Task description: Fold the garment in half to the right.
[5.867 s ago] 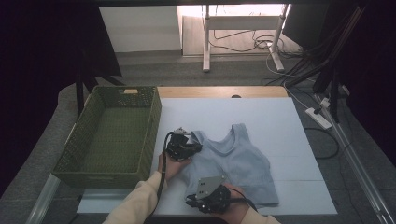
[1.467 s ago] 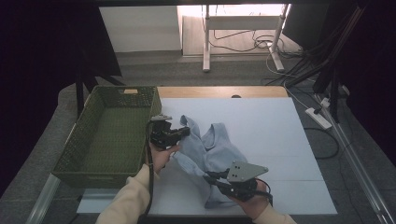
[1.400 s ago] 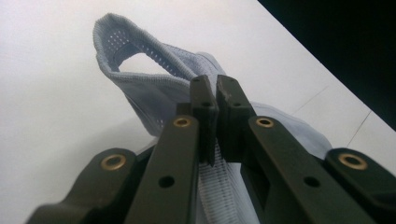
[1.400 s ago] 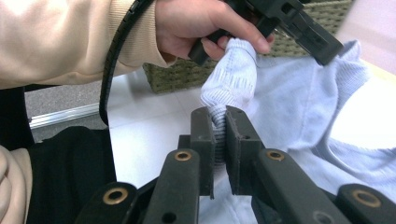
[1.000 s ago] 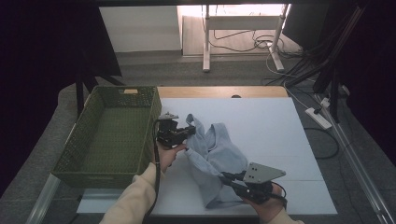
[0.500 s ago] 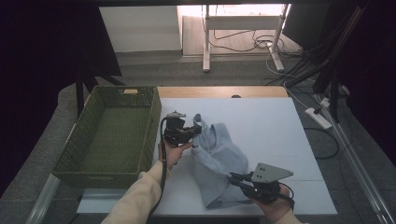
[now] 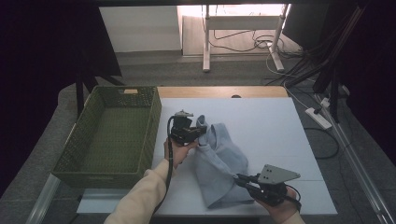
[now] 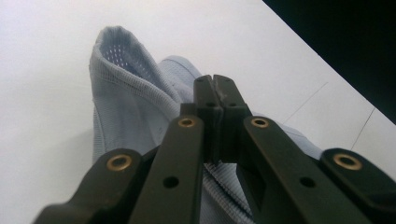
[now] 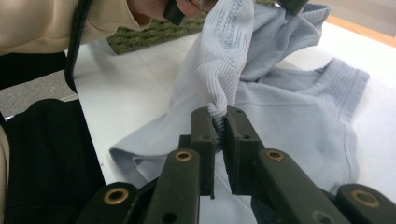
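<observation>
Plenty of bare surface [image 7: 280, 121] to my right and far side, nothing blocking there. On my left the green basket [image 7: 109, 135] walls things off, just beside the left gripper [image 7: 201, 132].

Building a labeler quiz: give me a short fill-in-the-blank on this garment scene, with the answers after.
1. Both grippers are shut on the light blue ____.
2. The green basket on the table stands nearest the ____ gripper.
3. The grey three-cornered plate sits on top of the ____ gripper.
4. The inside of the basket is ____.

Missing words: garment; left; right; empty
</observation>
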`<state>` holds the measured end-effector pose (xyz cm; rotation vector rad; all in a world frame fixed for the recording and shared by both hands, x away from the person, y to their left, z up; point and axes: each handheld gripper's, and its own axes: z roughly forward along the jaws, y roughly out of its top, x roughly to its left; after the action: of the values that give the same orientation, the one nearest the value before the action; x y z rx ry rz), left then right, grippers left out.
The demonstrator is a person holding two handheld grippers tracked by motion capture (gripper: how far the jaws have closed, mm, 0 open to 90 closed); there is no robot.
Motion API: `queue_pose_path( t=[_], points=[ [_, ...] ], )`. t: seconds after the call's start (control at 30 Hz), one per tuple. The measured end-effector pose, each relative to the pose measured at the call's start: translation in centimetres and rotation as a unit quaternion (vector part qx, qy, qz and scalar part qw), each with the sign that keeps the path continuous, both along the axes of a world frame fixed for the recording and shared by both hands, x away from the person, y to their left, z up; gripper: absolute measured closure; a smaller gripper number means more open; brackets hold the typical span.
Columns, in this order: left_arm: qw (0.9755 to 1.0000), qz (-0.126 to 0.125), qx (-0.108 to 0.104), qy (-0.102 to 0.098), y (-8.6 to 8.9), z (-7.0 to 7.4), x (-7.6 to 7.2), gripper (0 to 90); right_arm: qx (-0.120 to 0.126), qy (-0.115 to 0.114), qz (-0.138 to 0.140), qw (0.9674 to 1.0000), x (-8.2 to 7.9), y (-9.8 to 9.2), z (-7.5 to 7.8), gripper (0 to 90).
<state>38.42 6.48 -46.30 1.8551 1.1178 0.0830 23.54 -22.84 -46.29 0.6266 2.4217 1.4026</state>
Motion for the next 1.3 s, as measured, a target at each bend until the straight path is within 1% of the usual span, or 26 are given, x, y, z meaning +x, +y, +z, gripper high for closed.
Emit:
queue_pose_path(
  t=[0.2, 0.33, 0.43, 0.47, 0.6, 0.73, 0.83, 0.87, 0.93, 1.03, 1.1, 1.17, 1.27, 1.3],
  points=[
    [0.9999, -0.012, 0.010, -0.001, -1.5, 0.0, 0.4, 88.9, -0.011, 0.008, -0.015, 0.9998, 0.0, -1.0, -0.4, 83.0],
    [0.9996, -0.021, 0.017, 0.011, -2.5, -0.6, 0.8, 88.9, -0.020, 0.013, -0.024, 0.9994, 0.1, -1.6, -0.7, 83.1],
    [0.9993, -0.028, 0.019, 0.014, -3.0, -1.0, 0.8, 88.9, -0.025, 0.021, -0.032, 0.9989, 0.2, -2.1, -0.9, 83.1],
    [0.9992, -0.030, 0.019, 0.015, -3.2, -1.0, 0.7, 88.9, -0.027, 0.026, -0.036, 0.9987, 0.2, -2.4, -1.0, 83.2],
    [0.9988, -0.039, 0.022, 0.019, -3.5, -1.3, 0.7, 88.8, -0.034, 0.040, -0.040, 0.9978, 0.0, -3.1, -1.4, 83.2],
    [0.9984, -0.045, 0.025, 0.022, -3.6, -1.6, 0.7, 88.8, -0.053, 0.058, -0.046, 0.9959, -0.1, -3.8, -2.0, 83.2],
    [0.9984, -0.045, 0.024, 0.024, -3.5, -2.0, 0.6, 88.5, -0.068, 0.080, -0.052, 0.9931, 0.2, -4.2, -2.6, 83.2],
    [0.9984, -0.045, 0.024, 0.025, -3.5, -2.1, 0.6, 87.8, -0.077, 0.088, -0.055, 0.9917, 0.3, -4.3, -2.8, 83.2],
    [0.9982, -0.048, 0.026, 0.026, -3.4, -2.3, 0.6, 85.0, -0.084, 0.099, -0.055, 0.9900, 0.6, -4.3, -3.0, 83.1],
    [0.9980, -0.049, 0.030, 0.025, -3.2, -2.5, 0.6, 82.1, -0.094, 0.097, -0.052, 0.9896, 0.7, -3.9, -3.2, 83.1],
    [0.9979, -0.052, 0.033, 0.022, -3.0, -2.6, 0.5, 76.1, -0.099, 0.099, -0.050, 0.9890, 0.8, -3.9, -3.3, 83.0],
    [0.9978, -0.053, 0.036, 0.016, -2.6, -2.5, 0.3, 72.9, -0.099, 0.102, -0.051, 0.9885, 0.8, -4.0, -3.4, 82.8],
    [0.9977, -0.050, 0.045, 0.009, -1.7, -2.4, 0.0, 59.4, -0.096, 0.104, -0.052, 0.9885, 0.9, -4.1, -3.5, 82.4],
    [0.9978, -0.048, 0.044, 0.007, -1.3, -2.4, -0.1, 58.4, -0.097, 0.104, -0.052, 0.9885, 1.0, -4.1, -3.4, 82.2]
  ],
)
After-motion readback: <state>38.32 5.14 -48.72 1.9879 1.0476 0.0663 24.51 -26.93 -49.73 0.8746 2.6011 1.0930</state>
